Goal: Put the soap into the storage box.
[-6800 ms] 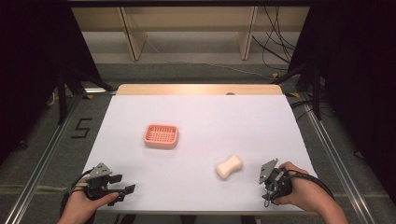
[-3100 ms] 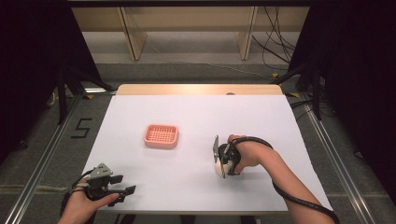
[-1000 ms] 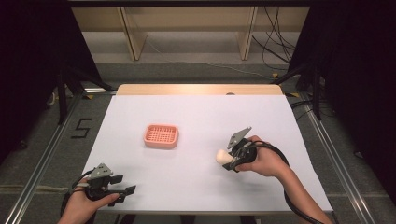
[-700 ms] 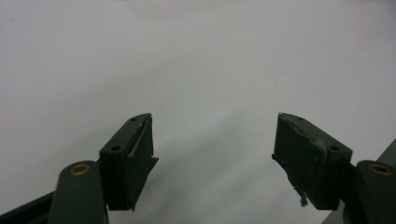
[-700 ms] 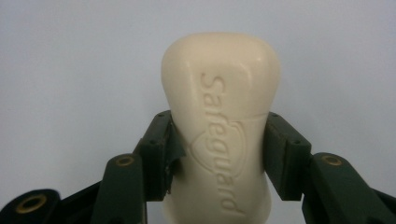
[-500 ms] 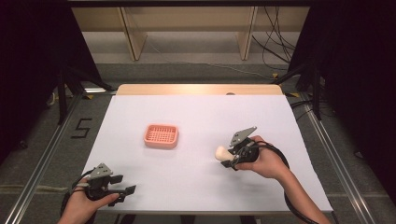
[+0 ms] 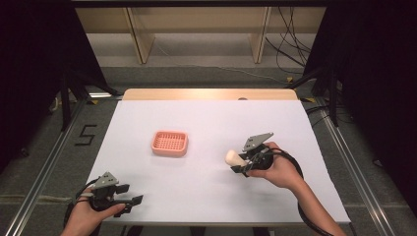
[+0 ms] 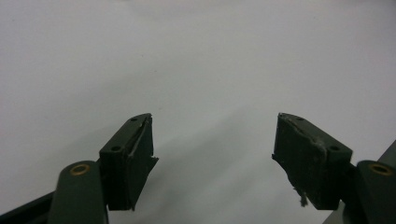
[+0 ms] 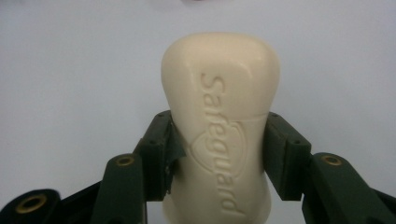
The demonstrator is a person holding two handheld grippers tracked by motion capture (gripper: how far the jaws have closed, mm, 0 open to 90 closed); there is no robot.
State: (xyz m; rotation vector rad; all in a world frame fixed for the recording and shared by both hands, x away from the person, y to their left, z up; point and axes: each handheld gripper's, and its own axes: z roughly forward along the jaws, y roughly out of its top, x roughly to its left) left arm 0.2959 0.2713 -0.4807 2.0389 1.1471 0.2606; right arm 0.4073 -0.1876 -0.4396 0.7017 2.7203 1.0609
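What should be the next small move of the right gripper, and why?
Probably carry the soap bar leftward toward the pink dish. The right gripper is shut on its waist, lifted off the table, and the dish looks empty.

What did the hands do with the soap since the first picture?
The right gripper reached in from the table's near right edge, closed on the soap and lifted it off the table; it now holds it by the waist, pointing toward the pink dish. The dish and the open left gripper stayed where they were.
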